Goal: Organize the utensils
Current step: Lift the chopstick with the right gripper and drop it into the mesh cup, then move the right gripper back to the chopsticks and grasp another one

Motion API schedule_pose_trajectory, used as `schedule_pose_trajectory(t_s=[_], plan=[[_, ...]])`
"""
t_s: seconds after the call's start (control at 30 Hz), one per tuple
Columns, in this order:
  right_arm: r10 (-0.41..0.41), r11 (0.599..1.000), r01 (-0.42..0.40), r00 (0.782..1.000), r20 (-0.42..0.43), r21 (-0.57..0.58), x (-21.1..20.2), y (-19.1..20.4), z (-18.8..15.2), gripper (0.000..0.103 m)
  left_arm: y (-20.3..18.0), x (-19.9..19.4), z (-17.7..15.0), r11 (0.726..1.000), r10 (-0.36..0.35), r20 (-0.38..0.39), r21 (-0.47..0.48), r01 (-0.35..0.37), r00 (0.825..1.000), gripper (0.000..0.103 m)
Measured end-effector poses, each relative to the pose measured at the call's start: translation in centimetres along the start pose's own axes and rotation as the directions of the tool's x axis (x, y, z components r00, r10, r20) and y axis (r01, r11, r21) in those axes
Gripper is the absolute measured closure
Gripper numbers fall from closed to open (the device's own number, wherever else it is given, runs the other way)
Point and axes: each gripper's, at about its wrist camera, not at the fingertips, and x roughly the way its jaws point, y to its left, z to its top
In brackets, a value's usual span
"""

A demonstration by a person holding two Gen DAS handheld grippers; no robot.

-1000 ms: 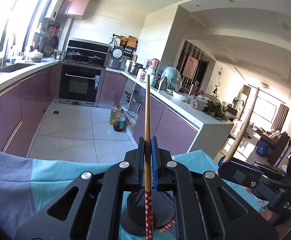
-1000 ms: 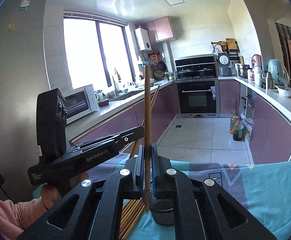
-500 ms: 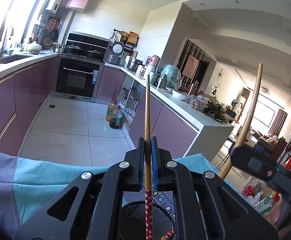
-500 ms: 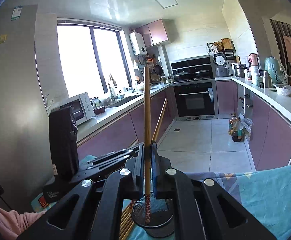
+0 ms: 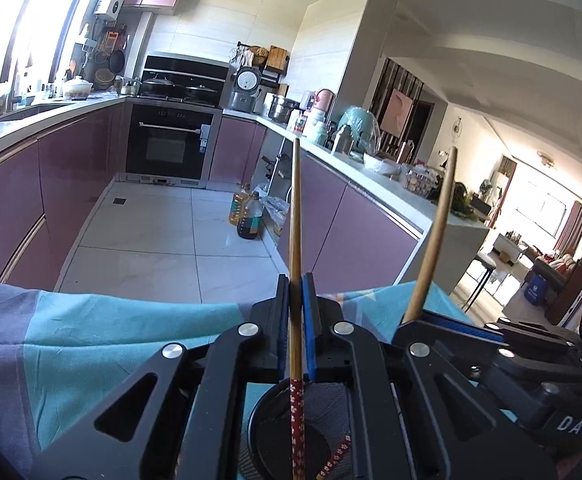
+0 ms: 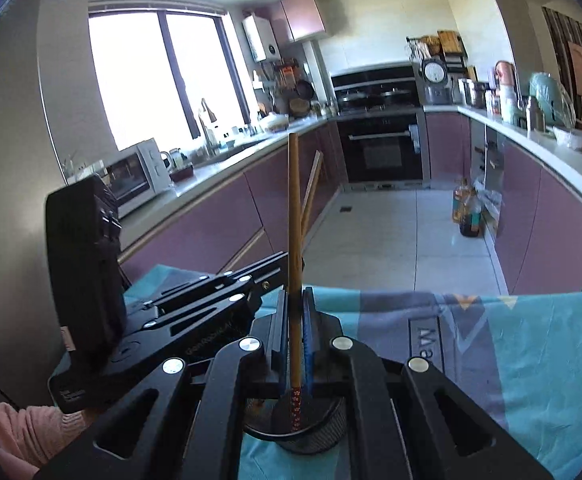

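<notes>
Both grippers stand their chopsticks upright over the black mesh holder [image 6: 311, 428], a pose that suits dropping them in tip-down so they stand sorted rather than lie loose on the surface [image 5: 111, 340], which is draped in a teal and grey cloth. The left gripper [image 5: 296, 320] is clamped on the left chopstick [image 5: 295, 240], whose red flowered end already reaches into the holder's mouth; another flowered stick [image 5: 337, 456] leans inside it. The right gripper [image 6: 296, 320] pinches the right chopstick [image 6: 294, 240] the same way, patterned end just at the holder's rim. Each tool sits close beside the other, likely so both sticks go in as a pair. Readable writing is scant: "DAS" on the right tool's body in the left view, a reversed maker's mark on the left tool, and "Ma…" printed on the cloth.
</notes>
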Motion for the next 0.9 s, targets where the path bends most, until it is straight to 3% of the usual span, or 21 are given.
schedule_pose_trajectory(t_s=[0.17,0.33,0.57,0.77,0.9], plan=[[-0.019,1.000,0.020,0.999,-0.048,0.018,1.5,-0.6,-0.8,0.095,0.1,-0.1,-1.5,0.998,0.034,-0.047,0.054,-0.032,0.998,0.095],[-0.046,0.998,0.047,0.998,-0.040,0.033,1.8,-1.0,-1.2,0.090,0.5,-0.9,-1.9,0.995,0.062,-0.084,0.083,-0.055,0.994,0.074],[-0.045,0.999,0.045,0.999,0.005,0.024,0.2,-0.7,-1.2,0.075,1.9,-4.4,-1.7,0.988,0.088,-0.088,0.131,-0.076,0.992,0.064],[0.038,0.998,-0.037,0.999,0.030,-0.042,-2.5,1.6,-2.5,0.067,3.1,-9.2,-3.3,0.975,0.109,-0.093,0.203,-0.089,0.990,0.054],[0.106,0.991,-0.107,0.994,-0.014,-0.081,-3.1,3.6,-4.5,0.065,5.3,-11.7,-5.3,0.971,0.133,-0.141,0.215,-0.101,0.981,0.051]])
